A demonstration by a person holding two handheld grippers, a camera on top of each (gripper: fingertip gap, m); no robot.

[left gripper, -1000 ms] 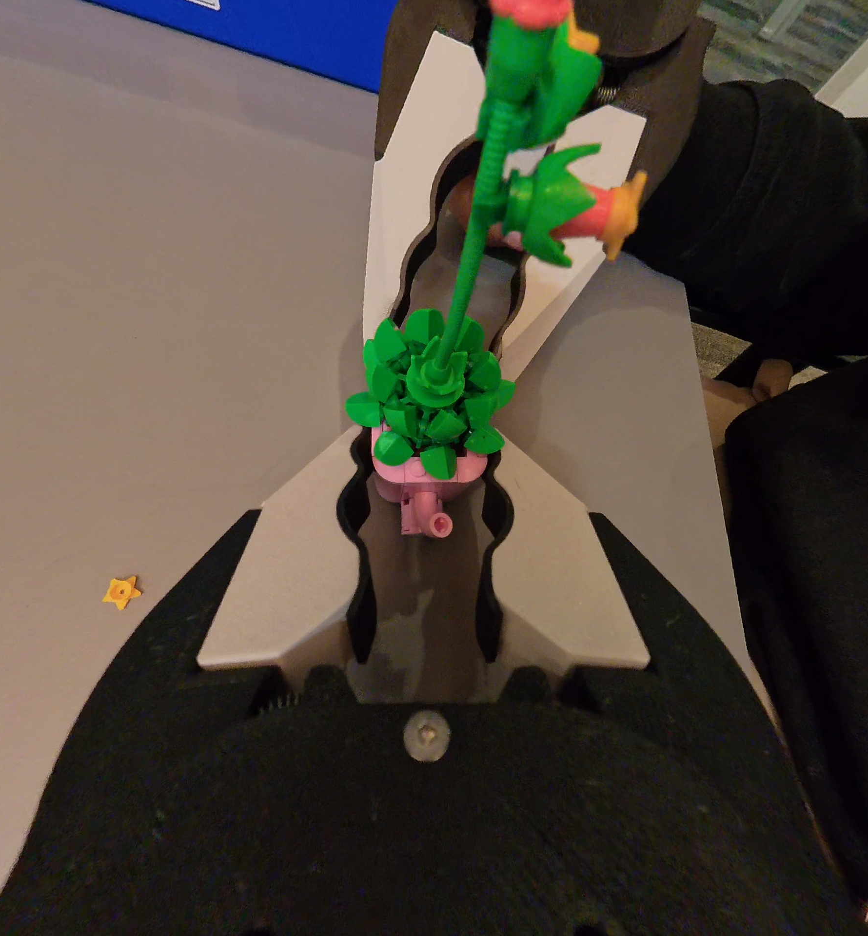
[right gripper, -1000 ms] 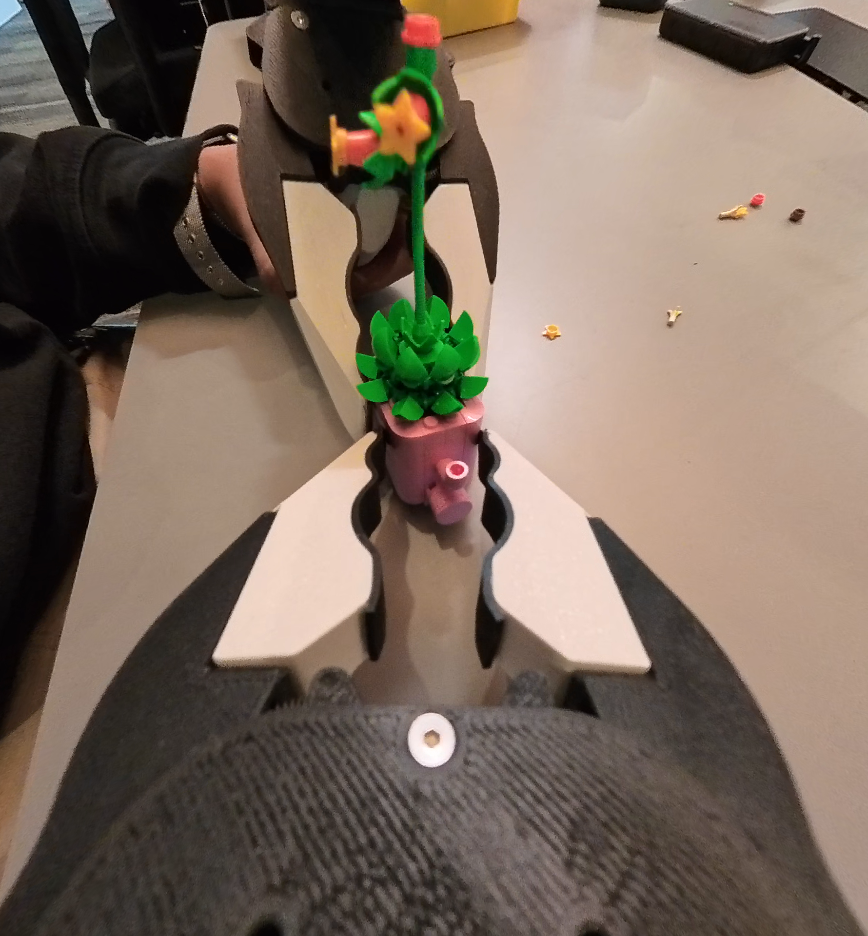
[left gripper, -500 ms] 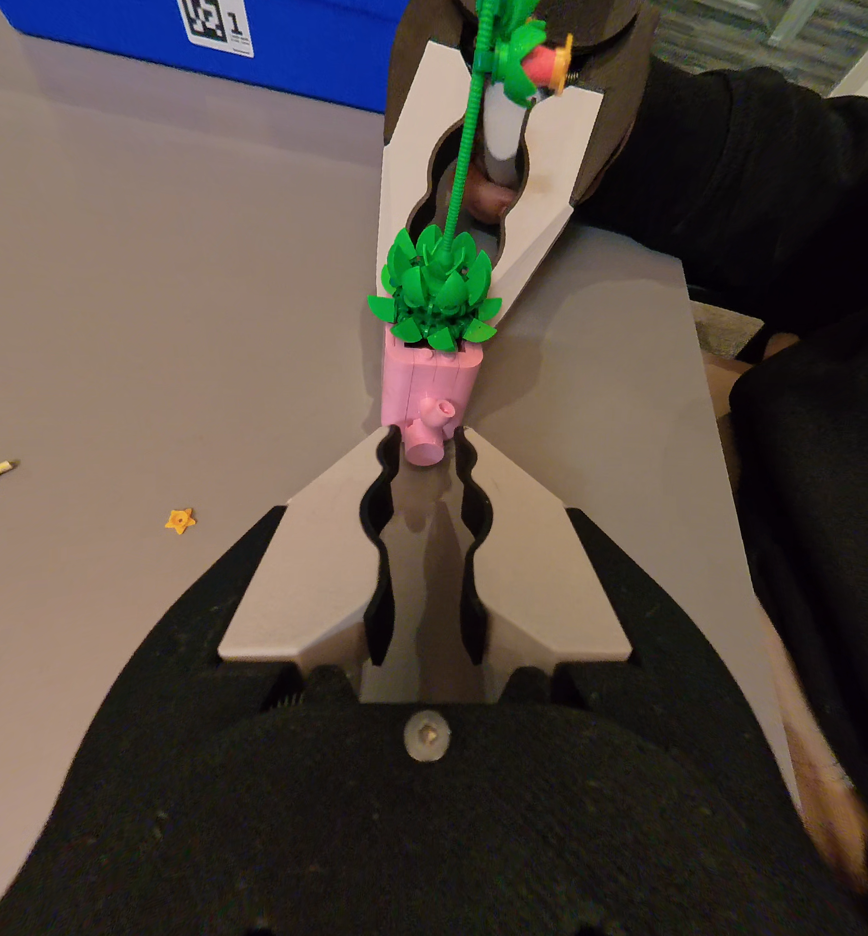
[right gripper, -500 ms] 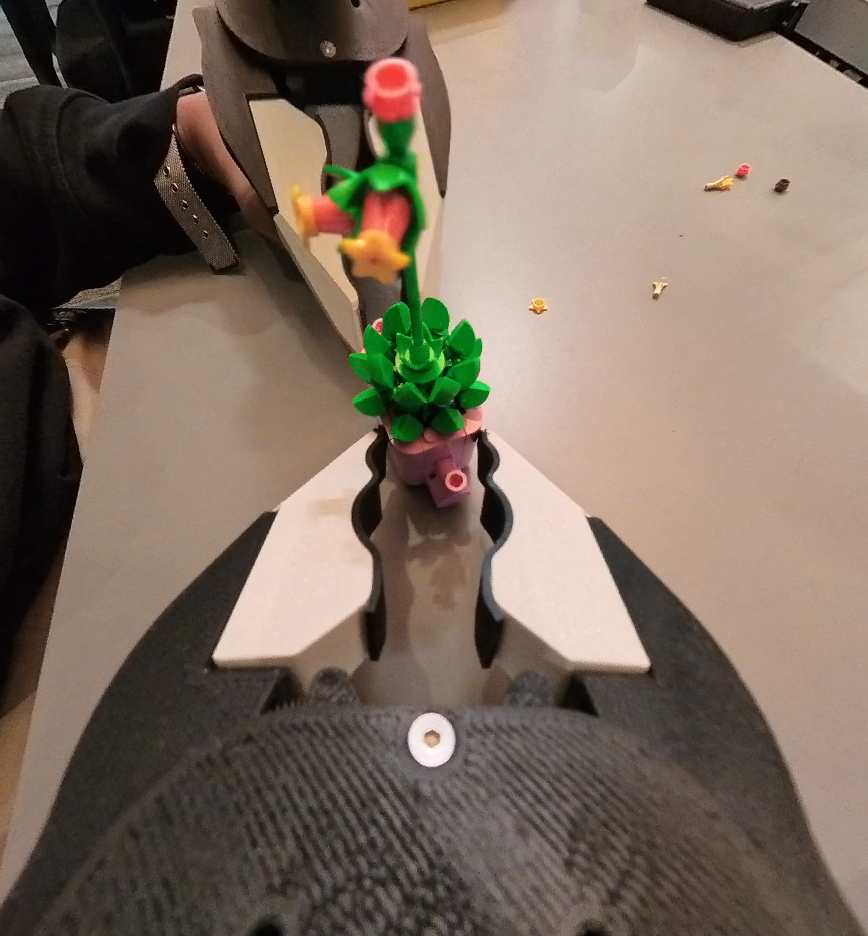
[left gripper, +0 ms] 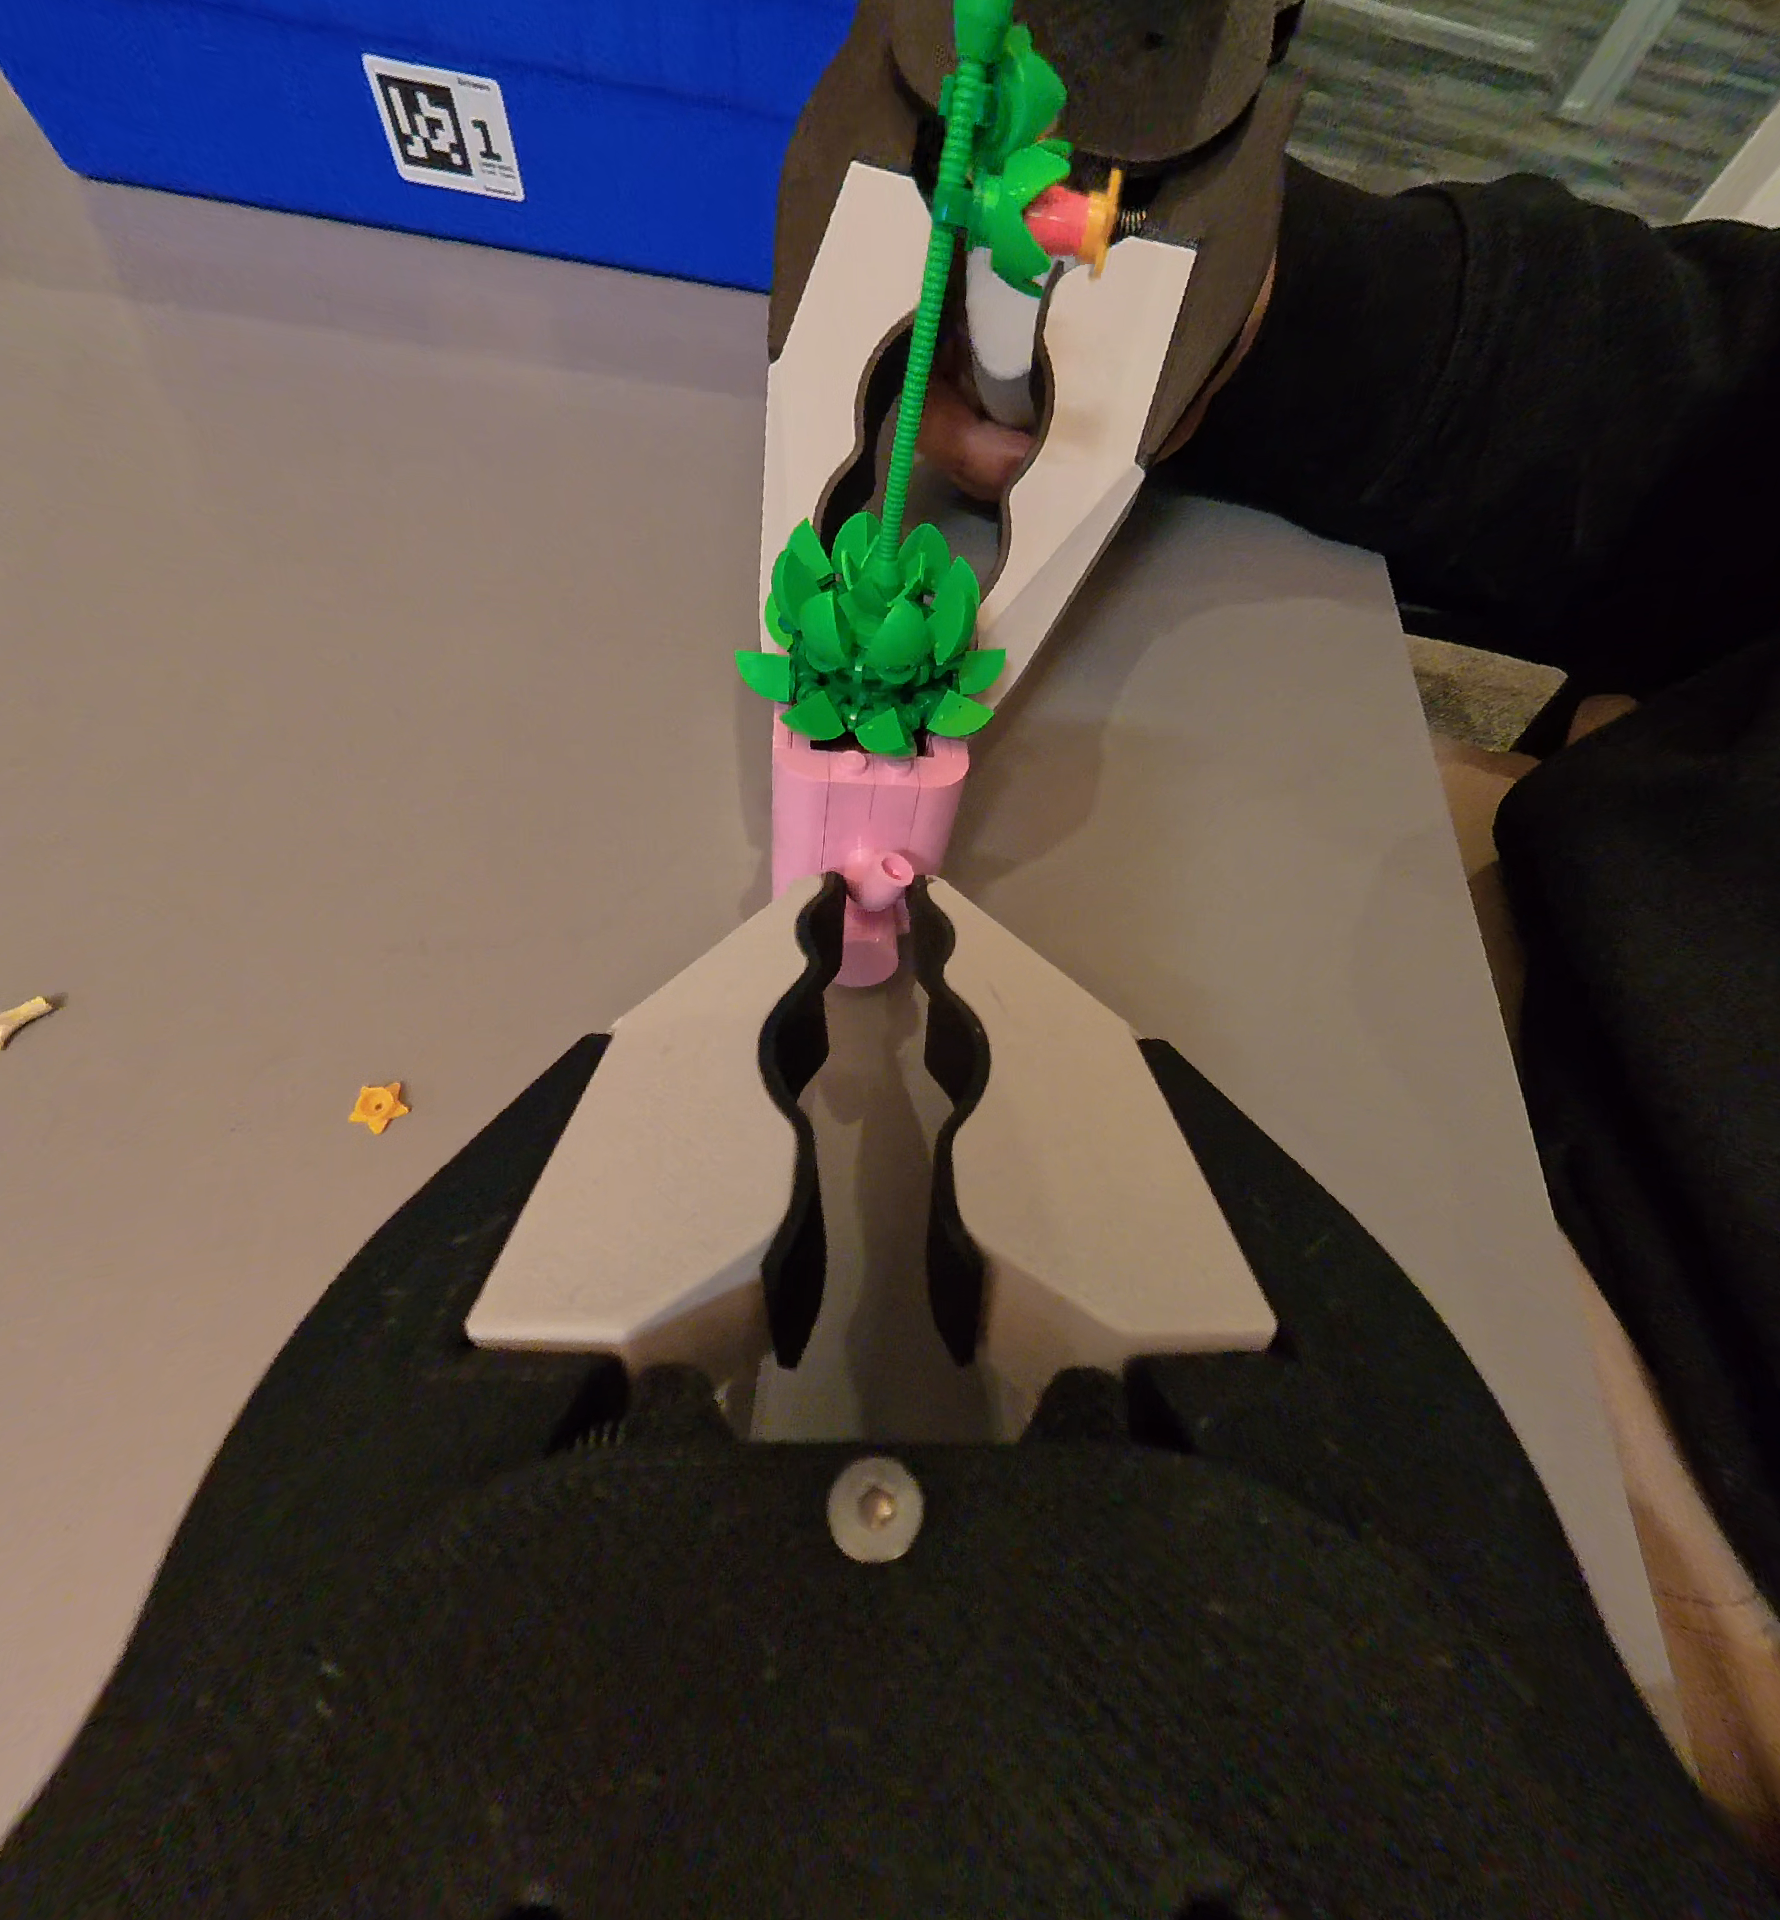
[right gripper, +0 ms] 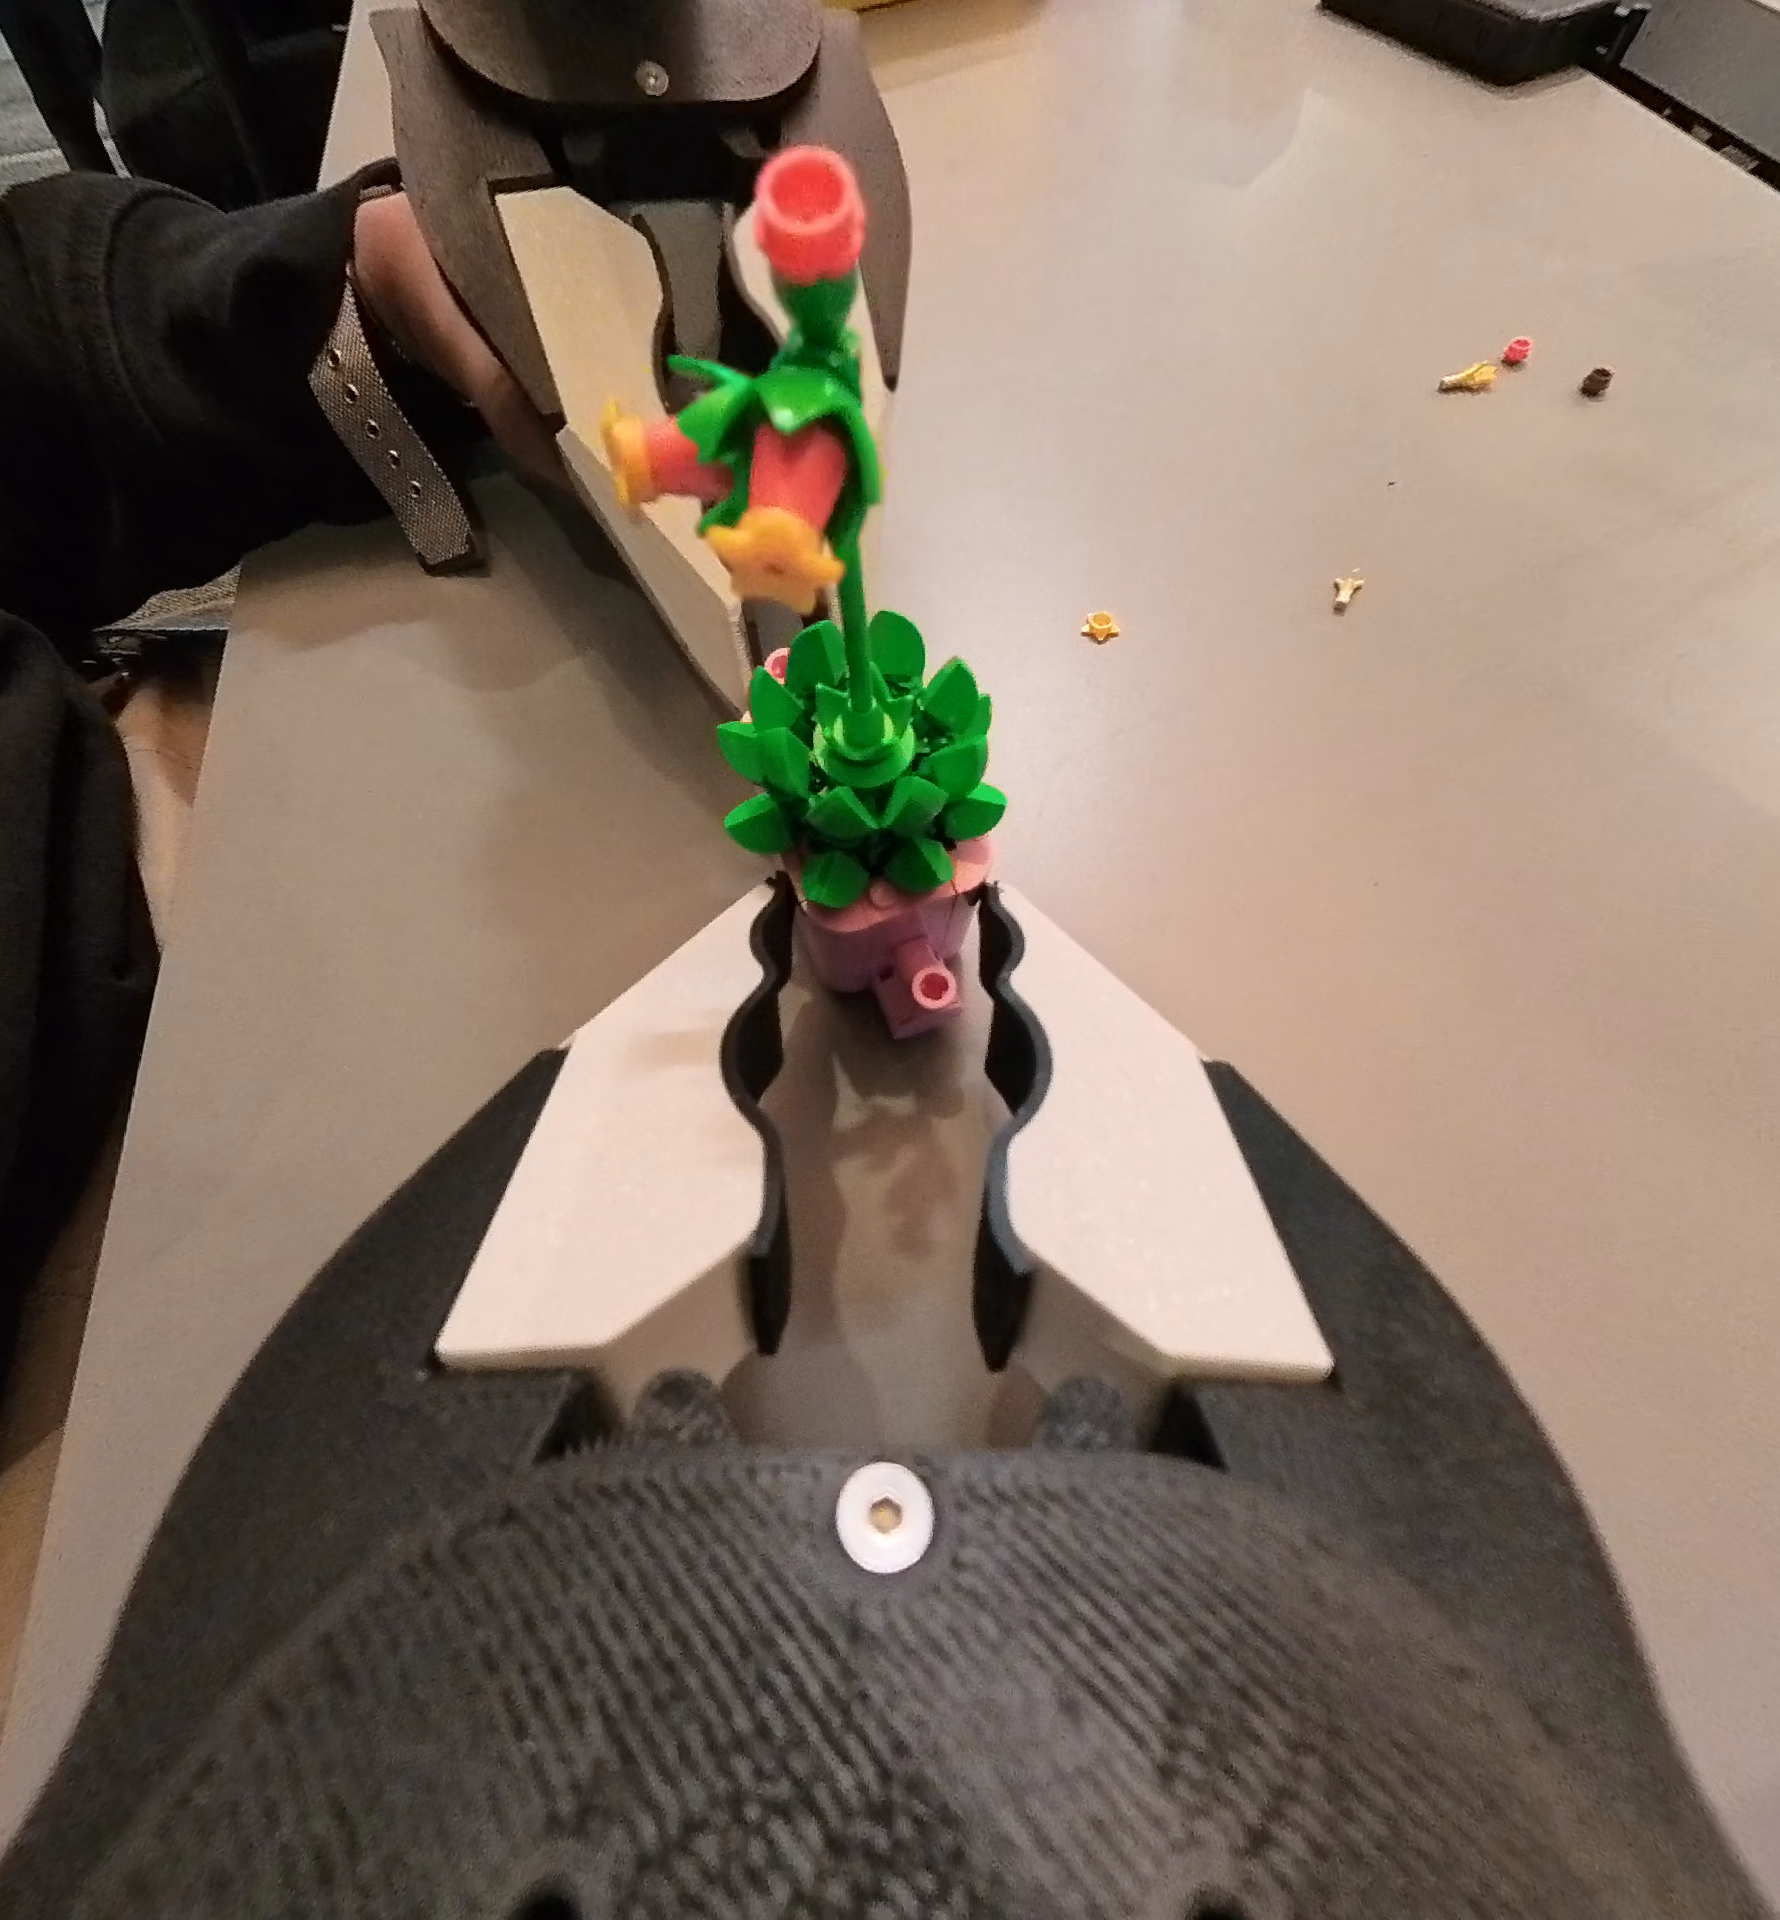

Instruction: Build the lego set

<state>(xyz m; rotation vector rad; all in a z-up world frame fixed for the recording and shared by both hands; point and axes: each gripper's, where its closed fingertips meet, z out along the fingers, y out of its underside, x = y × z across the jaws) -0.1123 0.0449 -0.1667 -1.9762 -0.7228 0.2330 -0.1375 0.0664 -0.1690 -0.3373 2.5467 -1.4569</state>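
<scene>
1. Pink pot with green leaves and flower stem now stands on the desk near its edge (was lifted and tilted a second ago).
2. Left gripper: jaws clamped on the pot's side peg.
3. Right gripper: jaws flank the pot, contact unclear.
4. Loose yellow star probably goes next.
</scene>
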